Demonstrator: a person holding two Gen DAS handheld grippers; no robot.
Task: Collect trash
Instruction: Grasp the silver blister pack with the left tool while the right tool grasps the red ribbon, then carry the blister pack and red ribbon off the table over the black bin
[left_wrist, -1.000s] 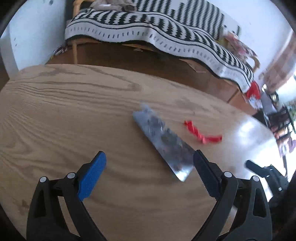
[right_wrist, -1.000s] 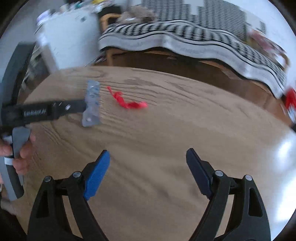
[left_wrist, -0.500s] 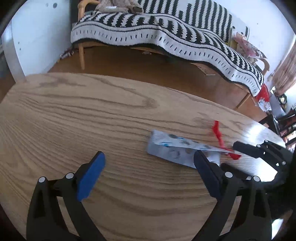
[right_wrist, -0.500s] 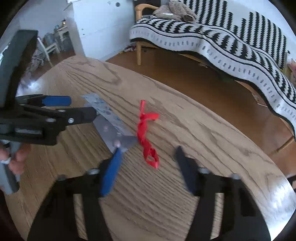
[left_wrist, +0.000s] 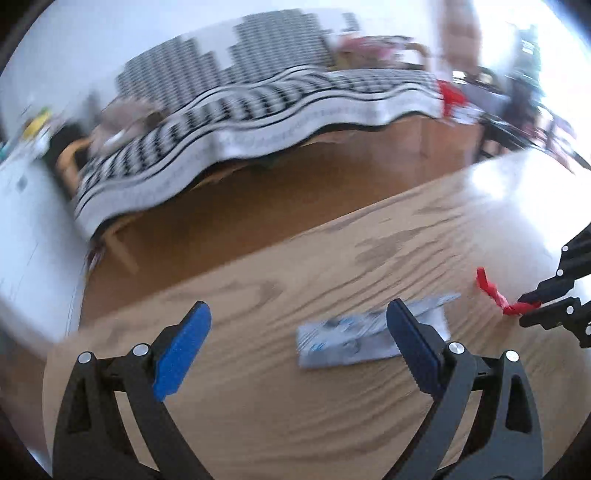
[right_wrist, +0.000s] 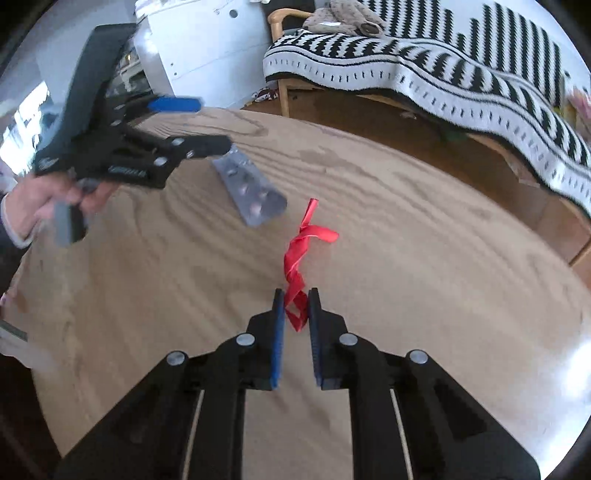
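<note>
We find the right gripper (right_wrist: 296, 306) pinching the red ribbon (right_wrist: 295, 254) on the wooden table (right_wrist: 406, 295). The left gripper (left_wrist: 295, 332) hangs spread wide, the silver wrapper (right_wrist: 251, 188) lying at ten o'clock from the ribbon.

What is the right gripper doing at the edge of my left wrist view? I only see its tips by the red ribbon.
Observer: The right gripper is shut on the red ribbon, pinching its near end between the blue pads.
Operator: And the rest of it?
Observer: It trails away from the pads, twisted, across the wooden table.
Operator: Is my left gripper on the blister pack?
Observer: One fingertip overlaps the pack's far end; contact can't be told.
</note>
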